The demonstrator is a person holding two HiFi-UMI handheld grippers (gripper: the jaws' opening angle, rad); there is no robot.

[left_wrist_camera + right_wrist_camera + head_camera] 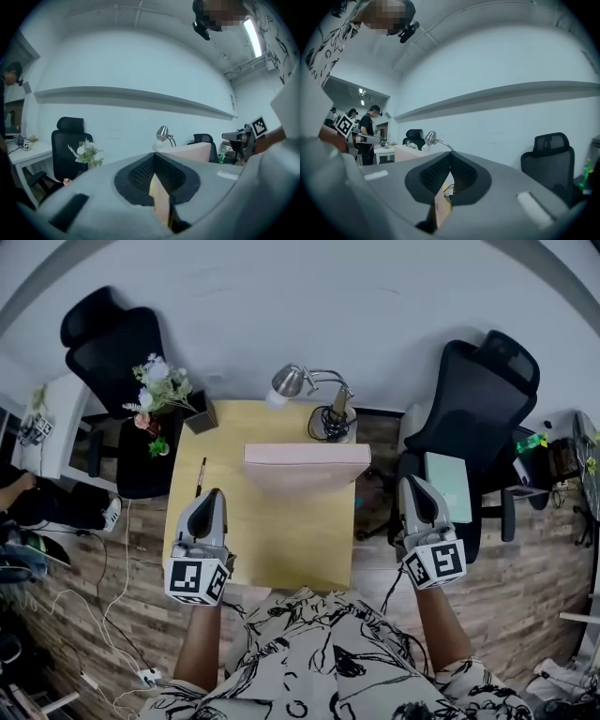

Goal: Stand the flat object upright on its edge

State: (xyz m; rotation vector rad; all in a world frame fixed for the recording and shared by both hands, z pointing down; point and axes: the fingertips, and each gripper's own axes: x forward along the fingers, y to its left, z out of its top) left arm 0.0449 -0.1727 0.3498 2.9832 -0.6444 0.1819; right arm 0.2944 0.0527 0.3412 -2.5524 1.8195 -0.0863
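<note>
The flat pink object [307, 465] stands upright on its long edge near the back middle of the small wooden table [281, 549]. It also shows as a pale slab in the left gripper view [187, 152] and in the right gripper view [405, 152]. My left gripper [214, 495] hovers over the table's left side, apart from the slab, with its jaws shut on nothing [154, 161]. My right gripper [412, 482] hangs just beyond the table's right edge, also shut and empty [451, 159].
A desk lamp [291, 381] and a coiled cable stand at the table's back edge. A flower pot [164, 390] sits at the back left, a pen [201, 476] along the left edge. Black office chairs [117, 343] [478, 399] flank the table.
</note>
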